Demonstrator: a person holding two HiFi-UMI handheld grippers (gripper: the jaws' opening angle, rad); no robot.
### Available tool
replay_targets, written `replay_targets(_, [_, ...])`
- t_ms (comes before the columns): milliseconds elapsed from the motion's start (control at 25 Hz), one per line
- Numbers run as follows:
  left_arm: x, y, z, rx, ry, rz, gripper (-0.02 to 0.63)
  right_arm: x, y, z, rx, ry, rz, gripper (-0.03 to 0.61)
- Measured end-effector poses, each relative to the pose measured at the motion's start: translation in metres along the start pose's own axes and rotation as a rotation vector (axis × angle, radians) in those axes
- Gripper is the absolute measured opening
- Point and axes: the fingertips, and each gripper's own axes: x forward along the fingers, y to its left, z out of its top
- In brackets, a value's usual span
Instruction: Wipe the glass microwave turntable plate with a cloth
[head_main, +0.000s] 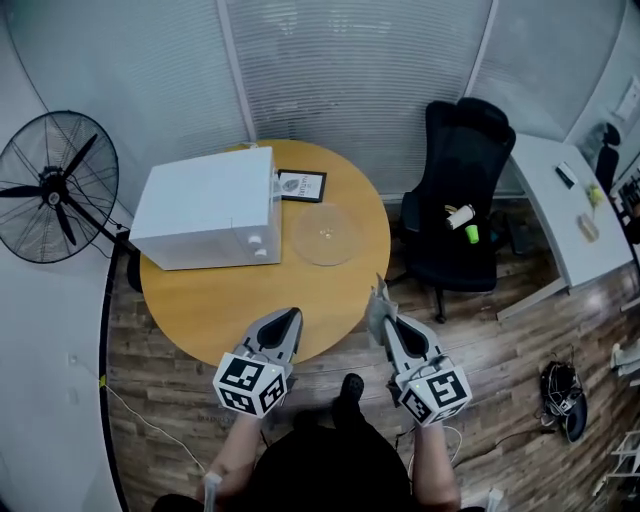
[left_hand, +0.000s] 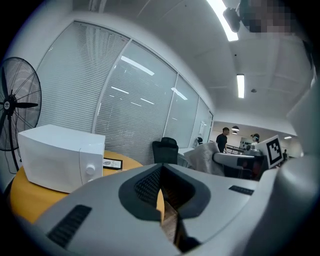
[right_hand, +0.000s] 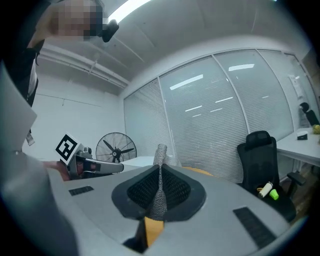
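Two tools at the lower edge of the round worktop (head_main: 215, 300), glass plate in mid-frame.
The left tool (head_main: 291, 315) is closed and empty. The right tool (head_main: 380, 308) is clamped on a grey cloth (right_hand: 159, 176). The glass plate (head_main: 327, 235) lies flat, close to the right of the white microwave (head_main: 205, 205). A framed card (head_main: 301, 185) lies behind it, with a fan (head_main: 55, 187) left and a chair (head_main: 455, 195) right.

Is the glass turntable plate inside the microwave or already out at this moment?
Out. The glass plate lies flat on the round table, just right of the white microwave in the head view.
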Motion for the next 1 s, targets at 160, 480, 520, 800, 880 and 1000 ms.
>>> replay_targets(160, [0.032,-0.002,-0.004,-0.012,0.019,0.039,-0.005,0.014,-0.032,0.002,0.007,0.004,0.038,0.021])
replay_targets(480, [0.070,0.007,-0.020,-0.095,0.050,0.115,-0.003,0.040,-0.074,-0.009,0.022,0.056,0.107,0.021])
replay_targets(520, [0.073,0.009,-0.023,-0.116,0.053,0.121,-0.003,0.043,-0.076,-0.011,0.024,0.064,0.115,0.021])
replay_targets(800, [0.088,0.040,-0.050,-0.252,0.080,0.174,-0.003,0.071,-0.086,-0.034,0.045,0.138,0.154,0.021])
replay_targets(880, [0.094,0.050,-0.057,-0.251,0.100,0.192,-0.002,0.080,-0.088,-0.039,0.045,0.156,0.159,0.021])
replay_targets(1000, [0.110,0.066,-0.068,-0.273,0.123,0.194,0.006,0.098,-0.094,-0.044,0.040,0.177,0.158,0.021])
